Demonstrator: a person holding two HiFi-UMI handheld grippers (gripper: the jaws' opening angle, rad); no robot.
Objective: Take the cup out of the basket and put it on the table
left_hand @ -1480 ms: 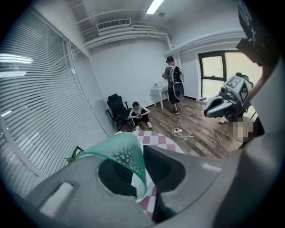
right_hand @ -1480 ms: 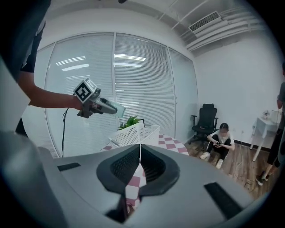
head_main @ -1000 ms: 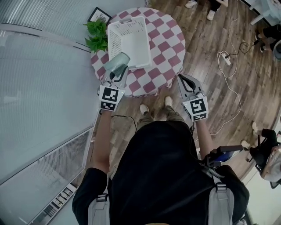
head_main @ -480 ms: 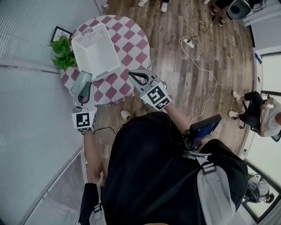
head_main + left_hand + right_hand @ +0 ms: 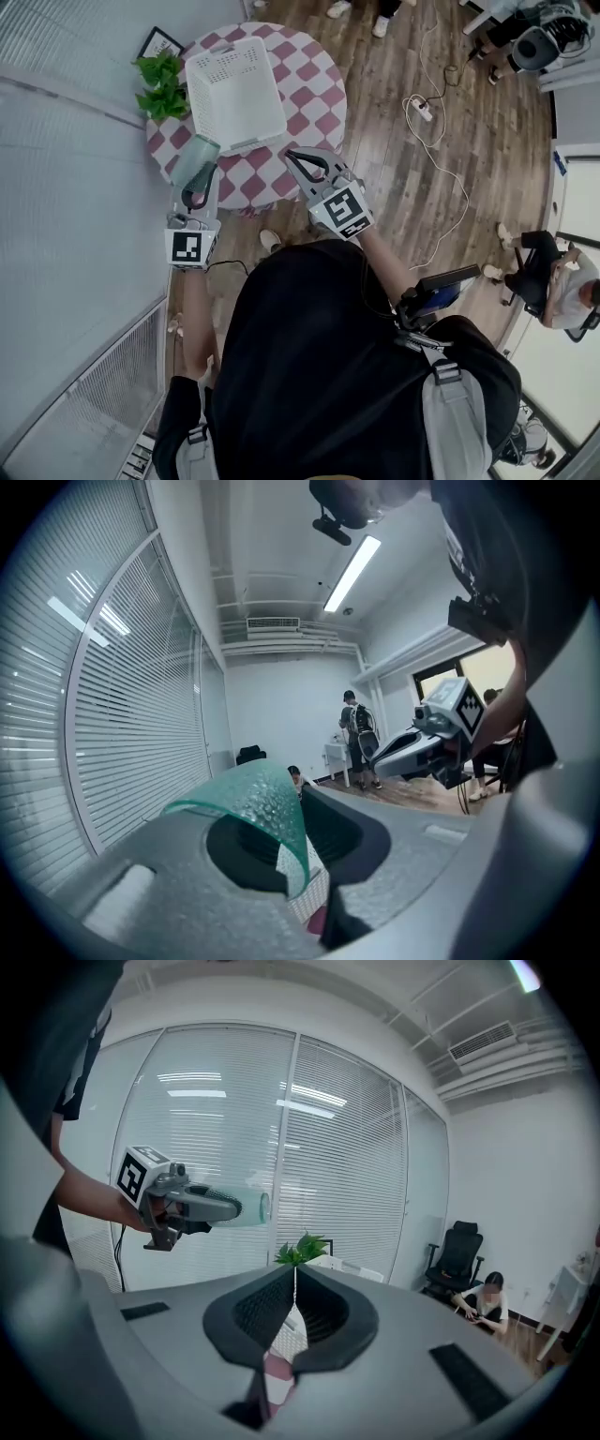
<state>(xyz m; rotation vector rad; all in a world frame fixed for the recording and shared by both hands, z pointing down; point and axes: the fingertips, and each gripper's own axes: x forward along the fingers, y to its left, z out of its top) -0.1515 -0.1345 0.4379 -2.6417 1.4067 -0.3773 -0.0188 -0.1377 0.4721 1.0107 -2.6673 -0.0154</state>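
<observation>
Left gripper (image 5: 194, 187): jaws clamped on the wall of the translucent green cup (image 5: 194, 157) at its rim, one jaw inside the mouth, the other outside. Cup out of the white basket (image 5: 234, 92), held sideways in the air over the near-left edge of the round checked table (image 5: 314, 89), just beside the basket's near-left corner.

Head view: left fingertips hard to separate from the tinted cup wall; height above the cloth not readable from here.

Right gripper view: cup well above the top of the plant (image 5: 300, 1249), clear of the tabletop. Basket mostly hidden behind this gripper's own jaws, only a white corner in sight.

Left gripper view: only the rim arc and a strip of dimpled wall visible; rest of the cup cut off behind the jaws. Thin sliver of checked cloth in the gap below.

Right gripper (image 5: 290, 152): jaws together, tips touching, nothing between. Over the near edge of the table, right of the cup and apart from it.

Picture frame (image 5: 159, 42) far-left beyond the plant; on the table or behind it, cannot tell.

Near floor blocked by the person's own body.

Far floor: power strip (image 5: 422, 108) with a white cable. Feet at the far edge cut off at the ankle. Seated person (image 5: 553, 281) far right, partly out of frame.
</observation>
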